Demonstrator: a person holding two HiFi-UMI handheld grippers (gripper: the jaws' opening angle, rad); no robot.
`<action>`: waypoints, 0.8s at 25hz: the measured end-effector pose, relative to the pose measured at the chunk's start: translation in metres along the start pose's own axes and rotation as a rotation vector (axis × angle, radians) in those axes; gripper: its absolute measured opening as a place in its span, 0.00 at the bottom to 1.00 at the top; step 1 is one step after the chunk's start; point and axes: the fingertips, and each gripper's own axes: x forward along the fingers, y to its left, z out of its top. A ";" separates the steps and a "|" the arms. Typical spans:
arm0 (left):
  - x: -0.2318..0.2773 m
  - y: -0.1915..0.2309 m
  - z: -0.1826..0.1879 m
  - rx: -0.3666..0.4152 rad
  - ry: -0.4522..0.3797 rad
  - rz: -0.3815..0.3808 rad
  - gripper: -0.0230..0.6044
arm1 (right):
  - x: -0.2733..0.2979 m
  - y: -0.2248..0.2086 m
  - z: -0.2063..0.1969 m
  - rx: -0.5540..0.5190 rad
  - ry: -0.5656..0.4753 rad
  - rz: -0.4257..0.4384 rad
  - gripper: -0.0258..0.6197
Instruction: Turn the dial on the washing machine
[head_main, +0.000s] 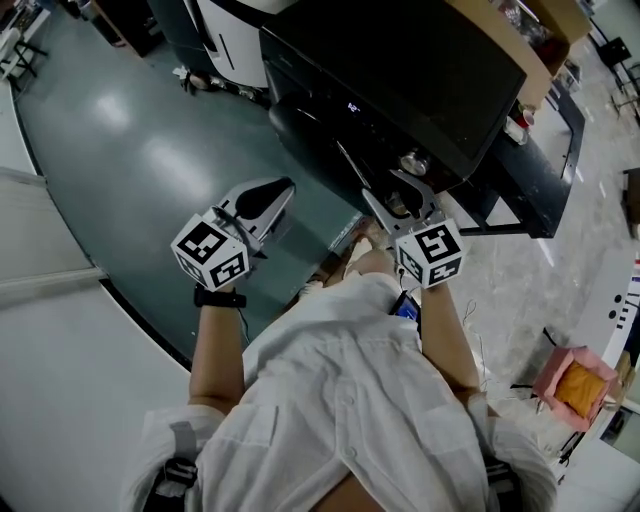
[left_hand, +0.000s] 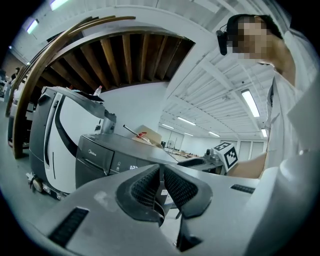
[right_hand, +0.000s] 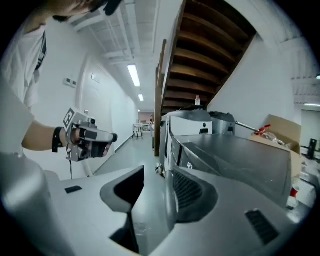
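Note:
The dark washing machine (head_main: 420, 70) stands in front of me, its lit display (head_main: 352, 106) on the front panel. A silver dial (head_main: 413, 161) sits on that panel to the right. My right gripper (head_main: 392, 188) is open, its jaws just below the dial and apart from it, with nothing between them. In the right gripper view the right gripper (right_hand: 155, 185) points along the machine's front panel (right_hand: 189, 162); the dial is hidden there. My left gripper (head_main: 270, 196) is shut and empty, held left of the machine over the floor. The left gripper (left_hand: 161, 172) faces the machine (left_hand: 95, 155).
A white machine (head_main: 230, 40) stands left of the washer. A cardboard box (head_main: 520, 40) lies on the washer's top. A black frame (head_main: 545, 190) stands right of the washer, and a pink bag (head_main: 575, 385) lies on the floor at right. Wooden stairs (right_hand: 210, 55) rise overhead.

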 end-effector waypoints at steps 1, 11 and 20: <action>-0.002 -0.001 0.004 0.008 -0.005 0.000 0.06 | -0.013 -0.005 0.008 0.022 -0.045 -0.014 0.30; -0.047 0.006 0.049 0.092 -0.062 0.071 0.06 | -0.173 -0.073 0.018 0.089 -0.171 -0.435 0.04; -0.096 0.004 0.060 0.114 -0.087 0.137 0.06 | -0.212 -0.080 0.031 0.077 -0.208 -0.543 0.04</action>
